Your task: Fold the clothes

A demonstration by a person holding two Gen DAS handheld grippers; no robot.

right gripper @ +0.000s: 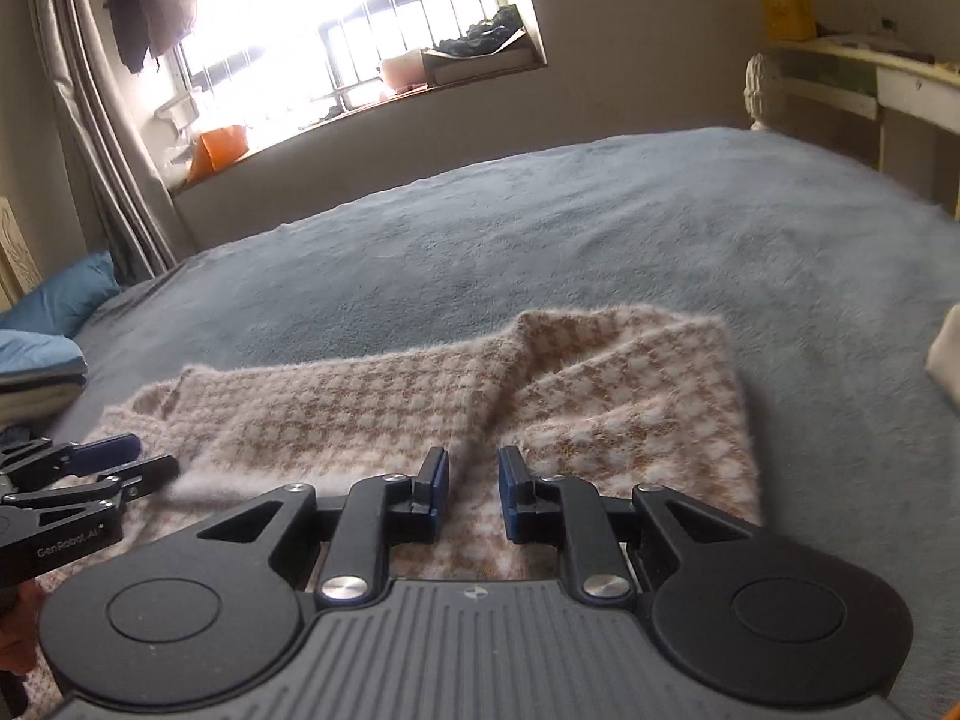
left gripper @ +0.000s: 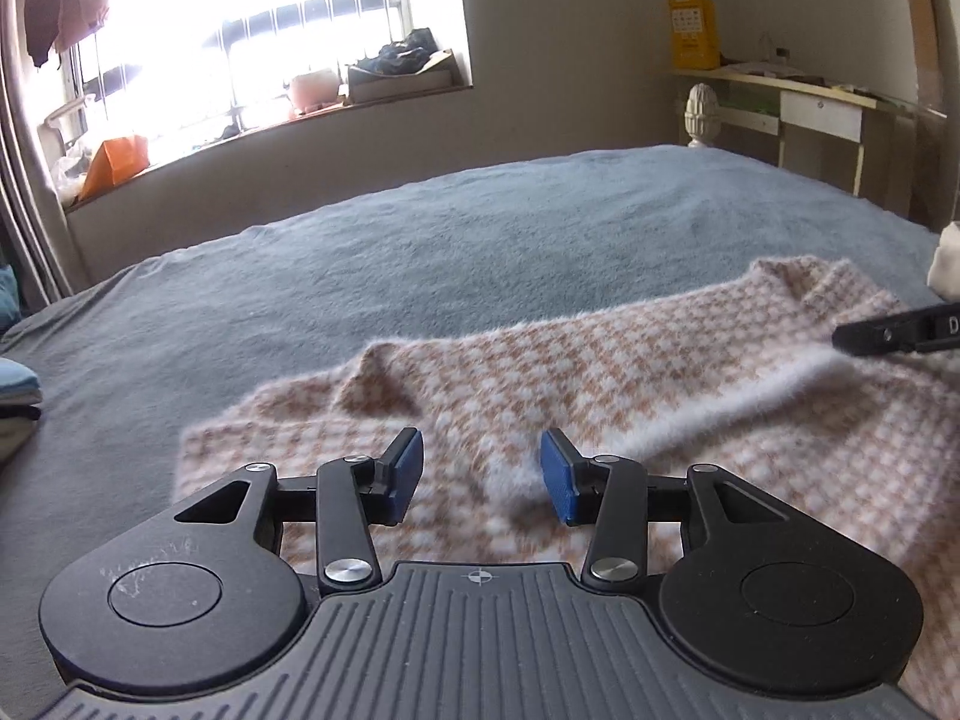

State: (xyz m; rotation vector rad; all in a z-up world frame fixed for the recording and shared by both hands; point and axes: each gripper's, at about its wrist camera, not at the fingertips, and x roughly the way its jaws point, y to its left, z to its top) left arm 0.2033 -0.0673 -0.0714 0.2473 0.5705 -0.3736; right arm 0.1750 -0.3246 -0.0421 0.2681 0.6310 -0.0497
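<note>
I see the grey-blue bed cover (left gripper: 420,252) filling most of both views, under a bright barred window (left gripper: 252,30). On its near side lies the fuzzy pink-and-tan checked sweater (left gripper: 600,396), partly folded, one layer doubled over another. My left gripper (left gripper: 482,476) hovers above the sweater's near part, blue pads moderately apart and holding nothing. My right gripper (right gripper: 474,492) sits over the fold, jaws narrowly parted with a clear gap; the cloth lies below, not pinched.
</note>
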